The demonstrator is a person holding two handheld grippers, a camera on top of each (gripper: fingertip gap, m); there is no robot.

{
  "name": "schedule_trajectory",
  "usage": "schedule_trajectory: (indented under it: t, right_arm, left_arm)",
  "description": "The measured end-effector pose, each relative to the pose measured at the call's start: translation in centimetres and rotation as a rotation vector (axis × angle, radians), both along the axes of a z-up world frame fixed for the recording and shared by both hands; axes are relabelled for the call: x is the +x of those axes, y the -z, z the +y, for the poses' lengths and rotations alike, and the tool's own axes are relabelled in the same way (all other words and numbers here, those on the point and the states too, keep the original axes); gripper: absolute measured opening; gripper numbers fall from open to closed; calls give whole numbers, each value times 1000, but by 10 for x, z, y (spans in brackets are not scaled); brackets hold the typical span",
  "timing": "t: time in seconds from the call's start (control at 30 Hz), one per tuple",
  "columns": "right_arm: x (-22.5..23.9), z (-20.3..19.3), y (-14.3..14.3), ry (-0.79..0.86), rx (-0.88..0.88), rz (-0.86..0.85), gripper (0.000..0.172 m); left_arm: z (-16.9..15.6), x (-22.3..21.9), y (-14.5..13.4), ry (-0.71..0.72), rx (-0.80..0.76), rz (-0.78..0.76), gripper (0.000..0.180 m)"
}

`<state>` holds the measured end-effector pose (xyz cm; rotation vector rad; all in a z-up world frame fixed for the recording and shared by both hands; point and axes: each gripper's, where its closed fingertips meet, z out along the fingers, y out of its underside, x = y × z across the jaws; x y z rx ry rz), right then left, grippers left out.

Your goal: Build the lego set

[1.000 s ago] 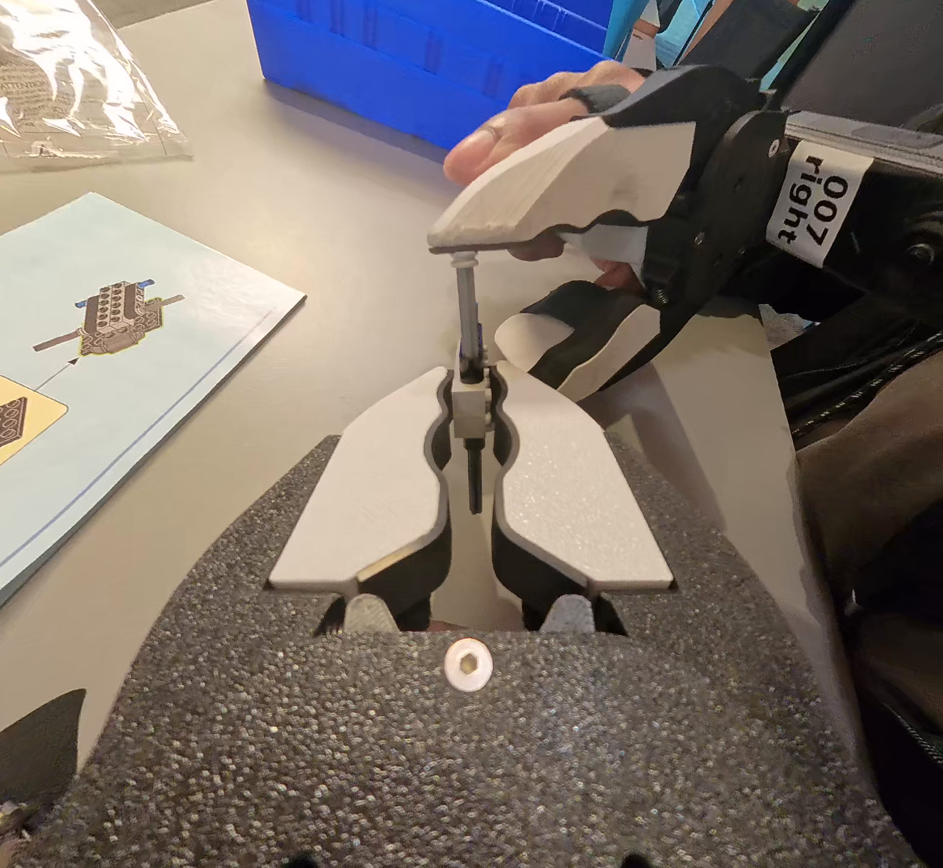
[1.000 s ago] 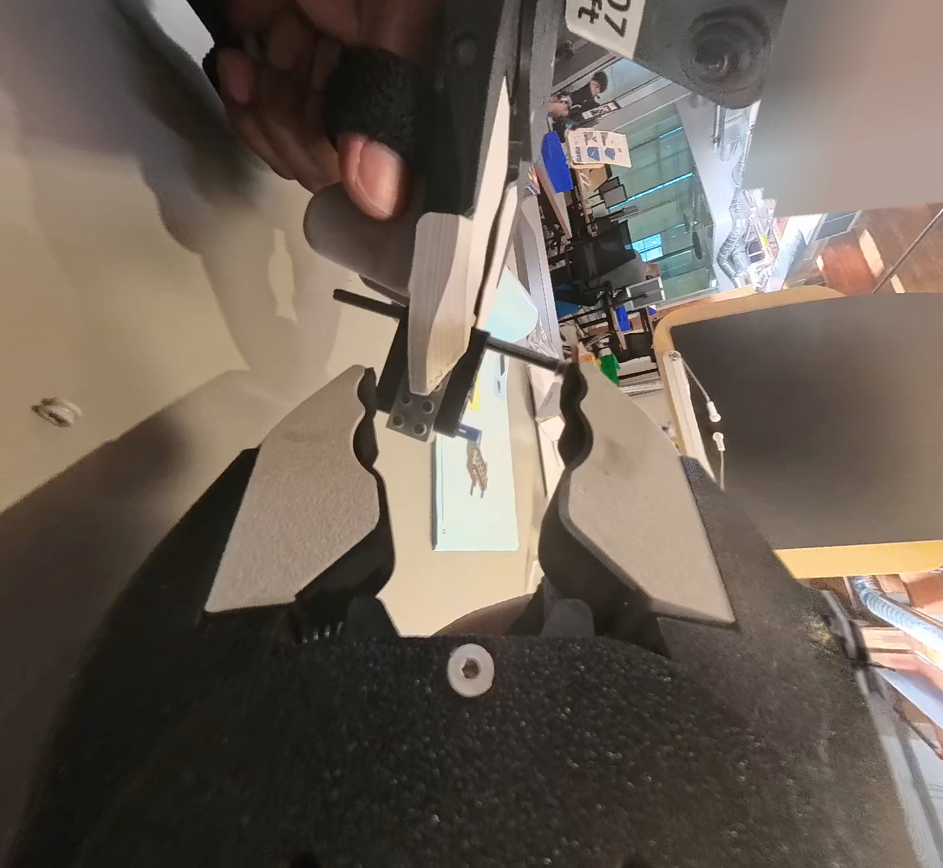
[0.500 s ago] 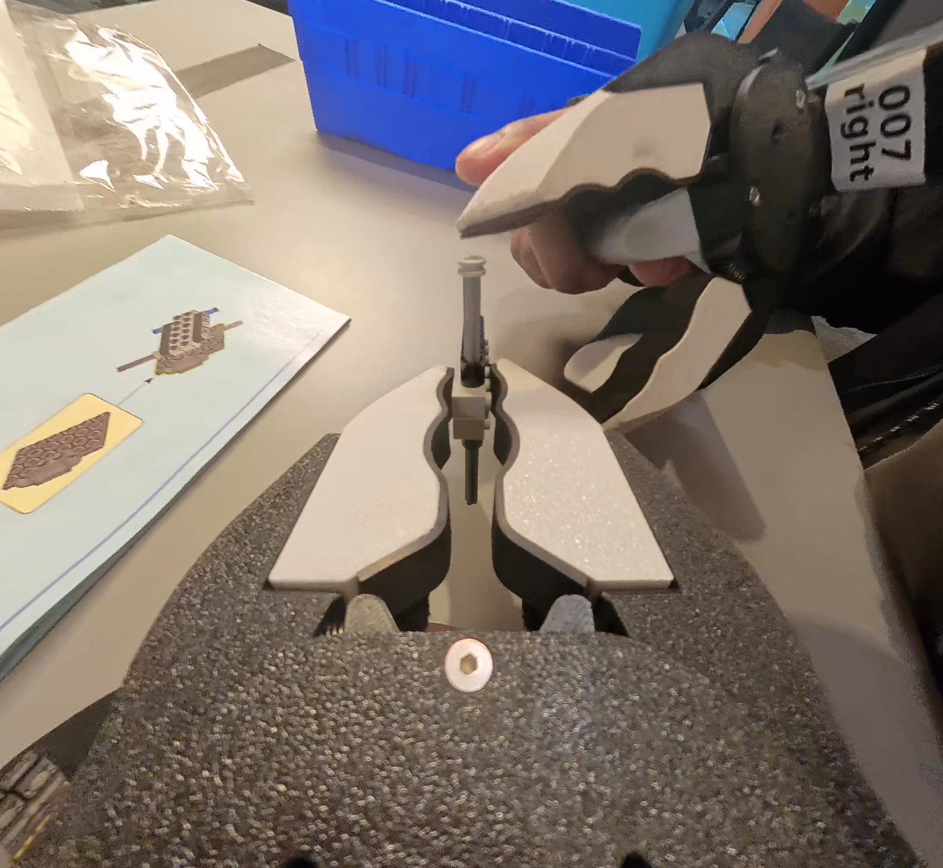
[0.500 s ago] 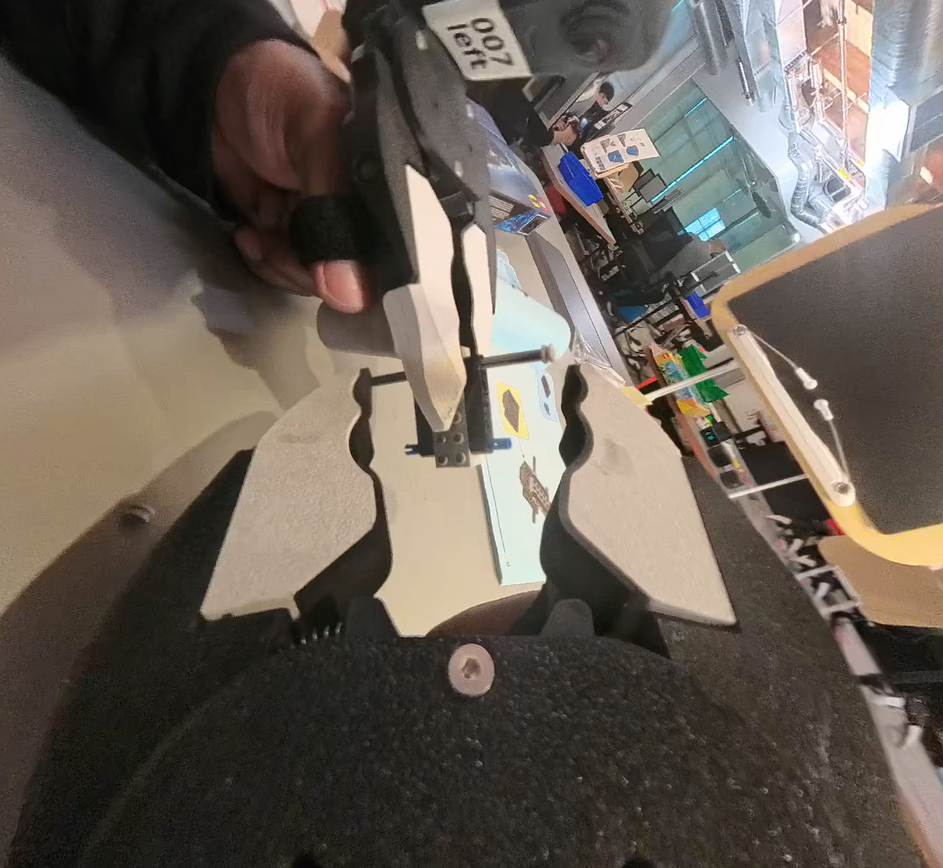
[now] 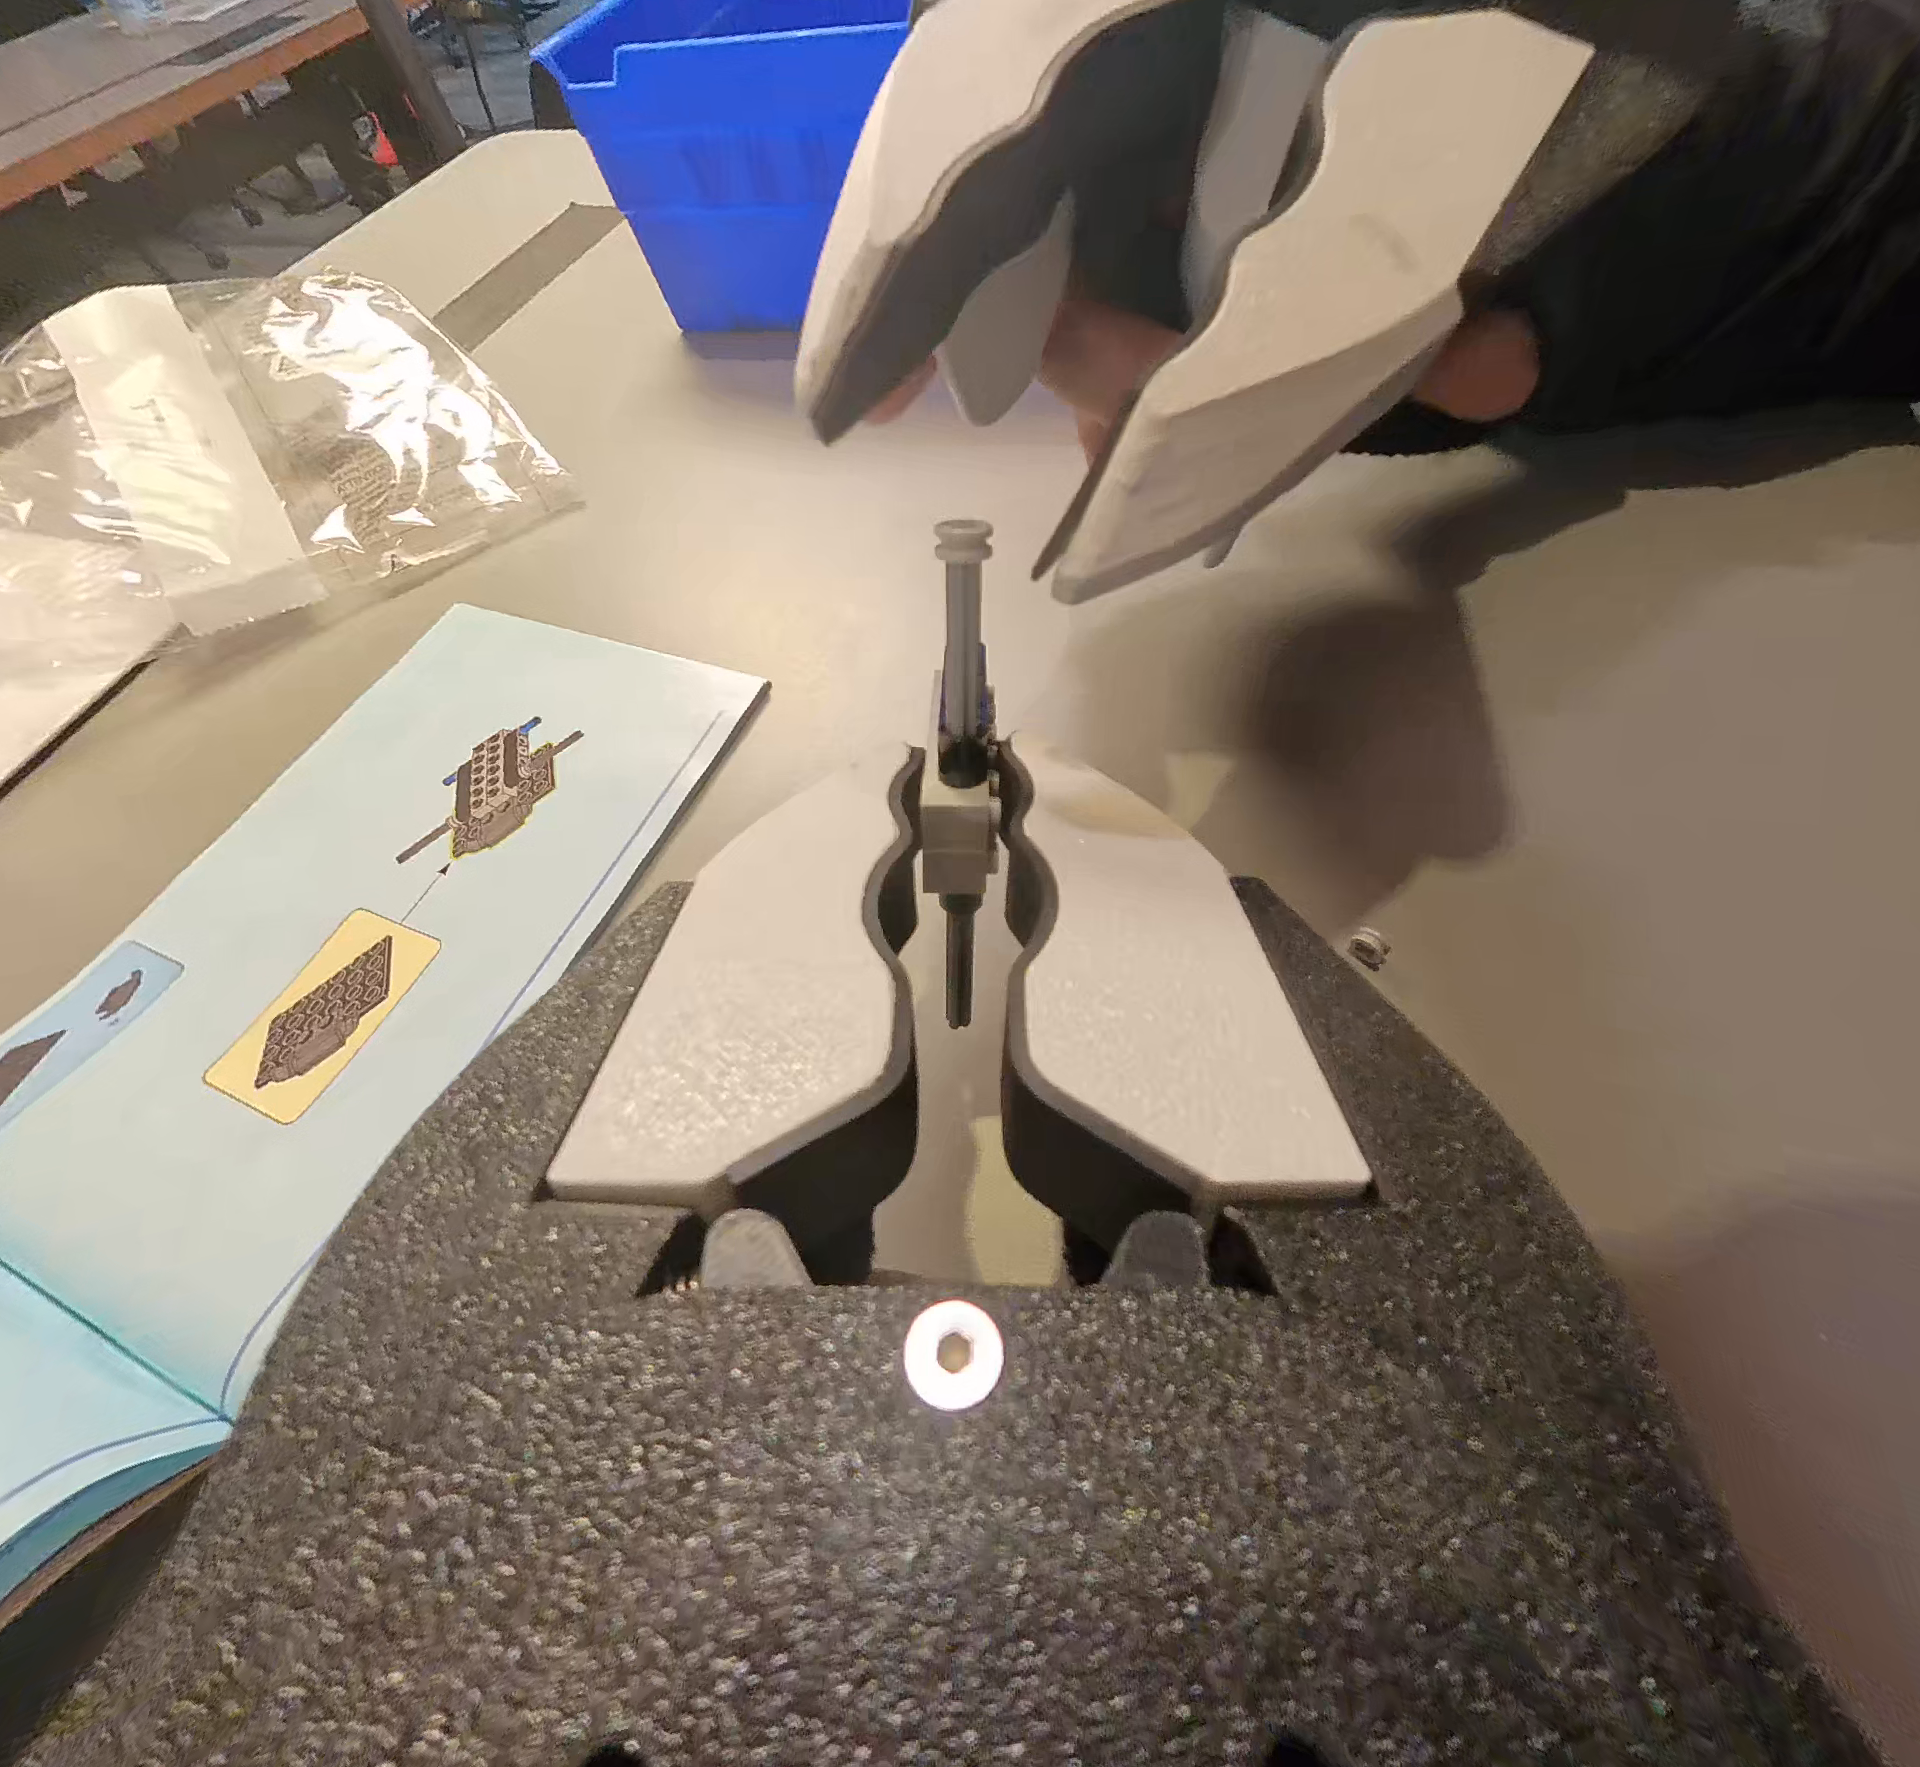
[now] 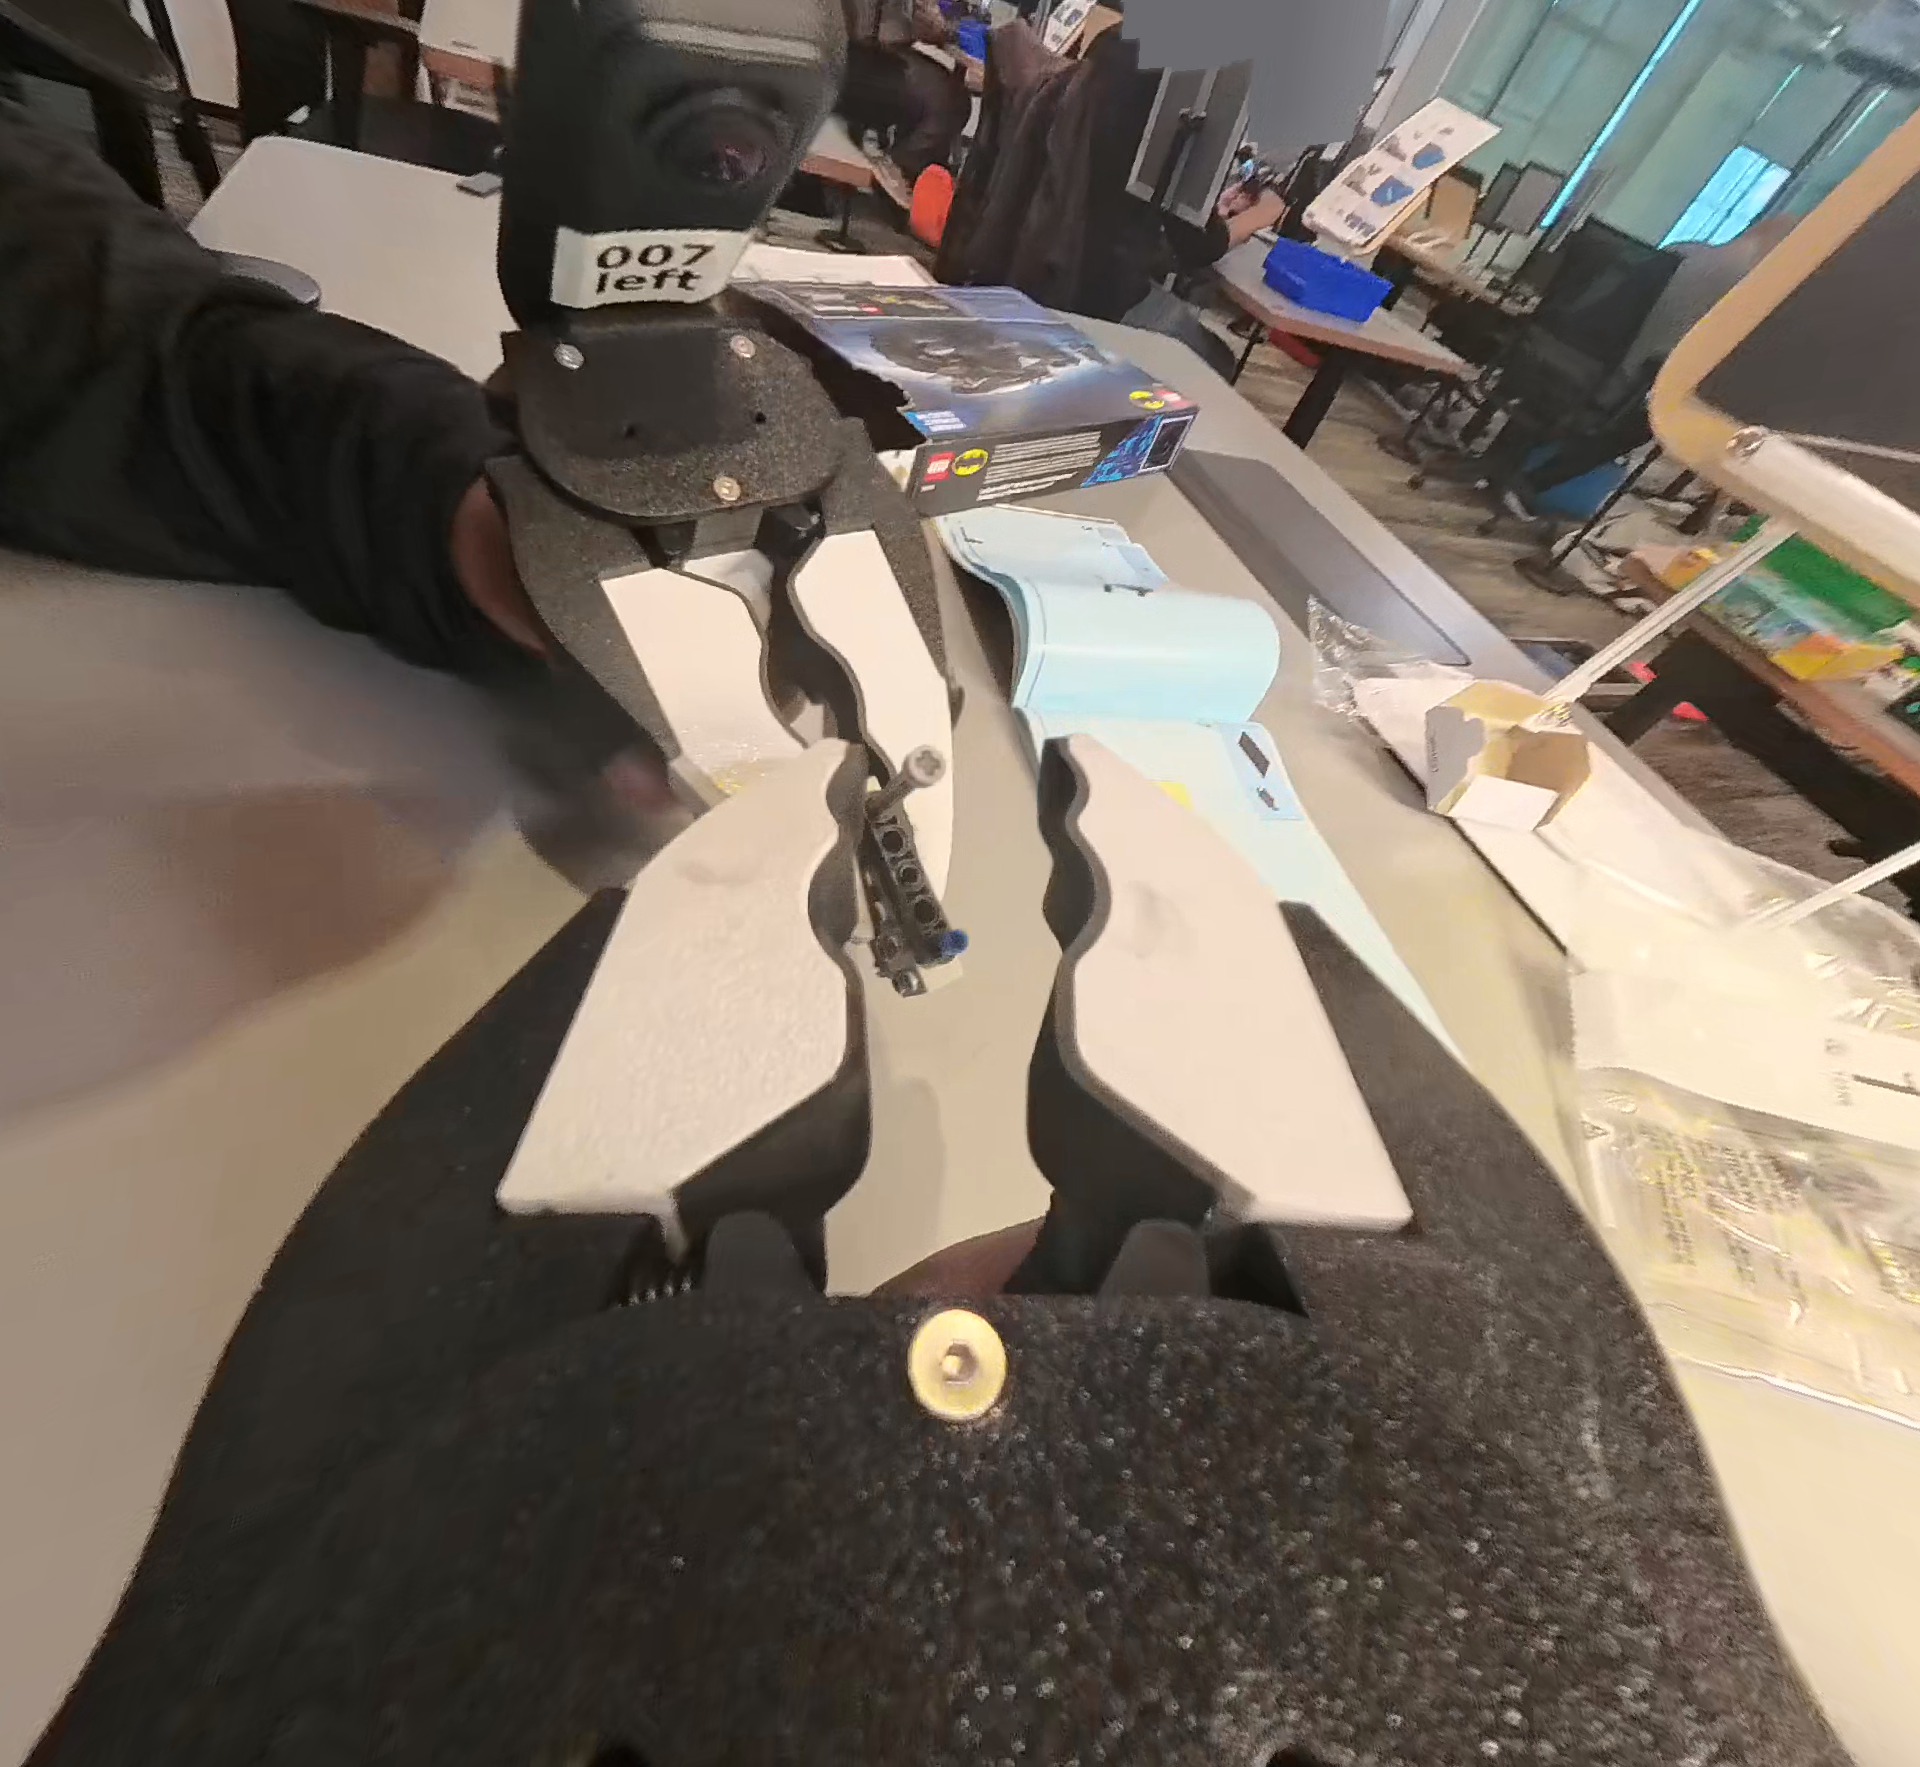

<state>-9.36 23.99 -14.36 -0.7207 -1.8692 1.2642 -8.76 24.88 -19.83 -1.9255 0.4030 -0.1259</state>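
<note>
In my left wrist view, my left gripper (image 5: 961, 787) is clamped on a small grey brick assembly (image 5: 958, 844), both pads pressing its sides at the fingertips. A grey axle (image 5: 961, 616) with a flanged head stands up out of the assembly toward twelve o'clock, and a dark rod end pokes back toward me at six o'clock between the fingers. My right gripper (image 5: 935, 491) hangs above the axle at about one o'clock, its jaws parted with nothing between them, clear of the axle head. At nine o'clock a light blue instruction booklet (image 5: 343, 886) lies open on the grey table (image 5: 1558, 990); a clear plastic bag (image 5: 260, 429) sits at ten o'clock and a blue bin (image 5: 748, 159) at twelve. In my right wrist view, my right gripper (image 6: 940, 761) stands open and bare. The left gripper (image 6: 888, 844) faces me at twelve o'clock, gripping the dark holed beam of the assembly (image 6: 904, 886), with the axle head (image 6: 923, 767) pointing at me and a blue pin tip at its lower end; the assembly lies close beside my left finger, and I cannot tell whether they touch. The booklet (image 6: 1143, 637) lies at one o'clock, a dark printed box (image 6: 1018, 408) beyond it, a small open carton (image 6: 1507, 761) at two o'clock, and plastic bags (image 6: 1745, 1198) at three.
</note>
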Motion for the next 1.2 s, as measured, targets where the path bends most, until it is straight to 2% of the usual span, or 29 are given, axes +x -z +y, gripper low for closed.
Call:
schedule_trajectory:
  t: [0.2, 0.67, 0.93, 1.0, 1.13, 1.2]
  right_arm:
    - [4, -4, -1, -50, -71, -44, 16]
    - [6, -8, 8, -90, -87, -107, 8]
    - [7, -11, 18, -102, -34, -124, 7]
    - [6, -13, 28, -91, 35, -118, 0]
    - [6, -14, 24, -84, 46, -91, 1]
    - [7, -13, 19, -97, 17, -85, 9]
  left_arm:
    - [0, 1, -1, 6, 7, 2, 12]
    - [-1, 4, 1, 18, 9, 63, 12]
    - [-2, 7, 0, 24, 1, 63, 12]
    - [-2, 6, -3, 14, 5, 56, 12]
    - [-3, 6, -5, 26, 15, 24, 12]
    - [-3, 5, -6, 24, 16, 18, 12]
